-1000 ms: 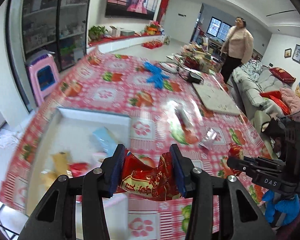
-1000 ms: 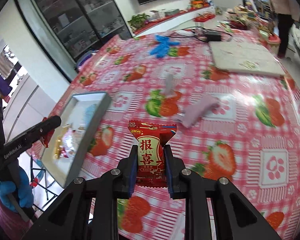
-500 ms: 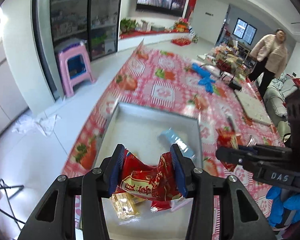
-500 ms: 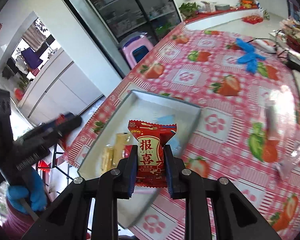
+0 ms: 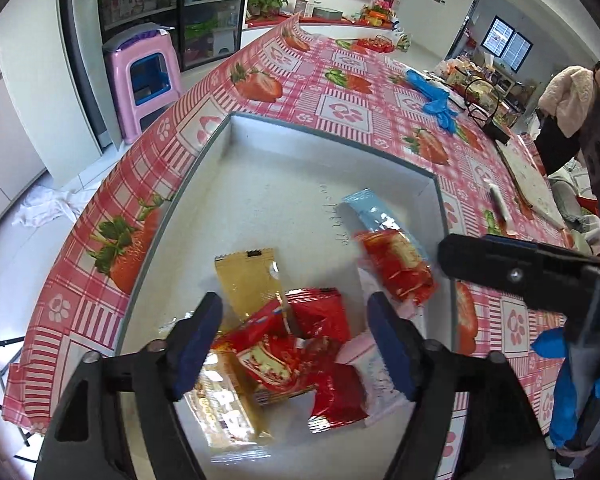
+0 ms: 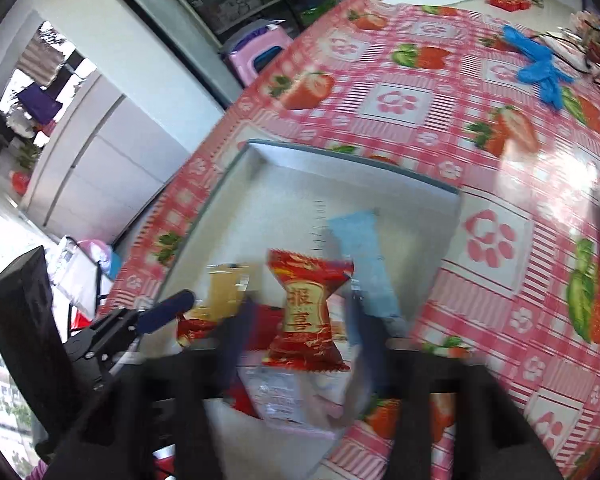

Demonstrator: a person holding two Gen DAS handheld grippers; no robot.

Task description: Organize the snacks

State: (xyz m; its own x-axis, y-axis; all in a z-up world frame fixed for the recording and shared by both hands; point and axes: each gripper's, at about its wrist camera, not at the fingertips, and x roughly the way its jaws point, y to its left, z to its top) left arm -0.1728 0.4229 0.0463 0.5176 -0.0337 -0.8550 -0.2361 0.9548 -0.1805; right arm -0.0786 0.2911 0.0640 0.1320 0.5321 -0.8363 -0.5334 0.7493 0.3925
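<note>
Nearest in the left wrist view, the left gripper [image 5: 294, 344] is opening, its jaws spread and angled down over the white tray [image 5: 300, 184]; the crumpled red packet [image 5: 288, 356] lies loose between them on the tray's near end, touched by neither pad. It sits atop a heap, with a yellow wrapper [image 5: 248, 280] just behind it and a pale pink packet [image 5: 370, 368] at its right. The right gripper [image 6: 296, 332] is opening too, jaws apart though smeared by blur; the red candy [image 6: 306, 320] hangs between them, long axis upright, seemingly free and directly above the heap, so I judge it drops straight down. Farther in, a blue packet [image 5: 374, 212] lies lengthwise toward the tray's right wall. Only the left view shows the candy from the side [image 5: 396, 266], tilted in mid-air beside the right gripper's finger [image 5: 512, 268]. Only the right view shows its printed face. Beyond, a blue glove [image 5: 434, 100] lies on the strawberry tablecloth [image 5: 340, 80]
</note>
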